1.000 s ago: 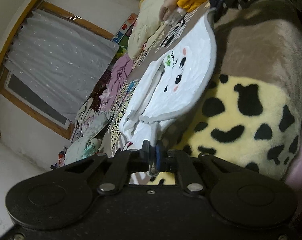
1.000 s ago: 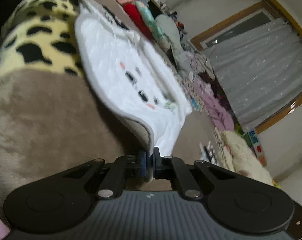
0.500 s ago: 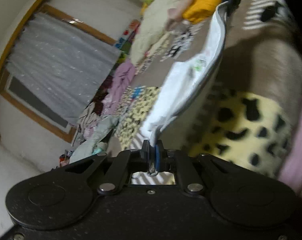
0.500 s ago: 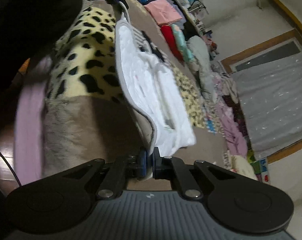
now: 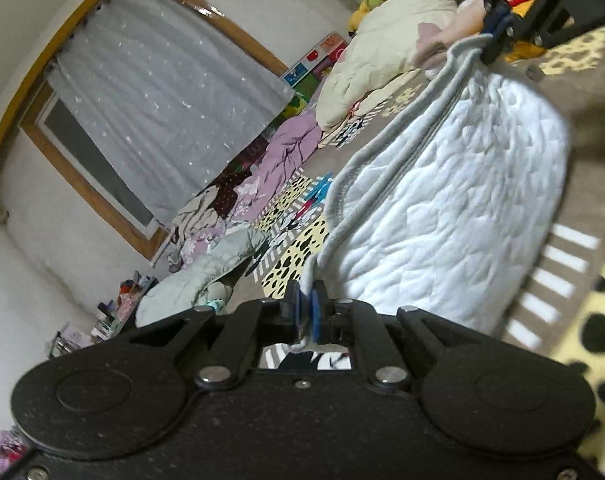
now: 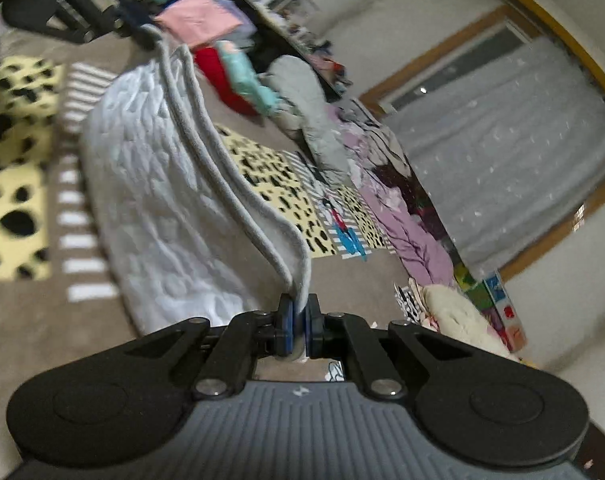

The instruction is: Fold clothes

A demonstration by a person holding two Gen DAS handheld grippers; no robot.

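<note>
Both jaws pinch the grey-trimmed edge of the white quilted garment point(image 5: 454, 208): left gripper point(image 5: 305, 306) at one end, right gripper point(image 6: 298, 316) at the other, the cloth hanging between them above the brown patterned blanket point(image 6: 30, 312)

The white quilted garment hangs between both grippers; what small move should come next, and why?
Probably lower both hands together and lay it flat on the brown blanket. The left gripper and the right gripper each pinch the grey trim, so the white quilted garment sags between them, lifted and not yet folded.
</note>
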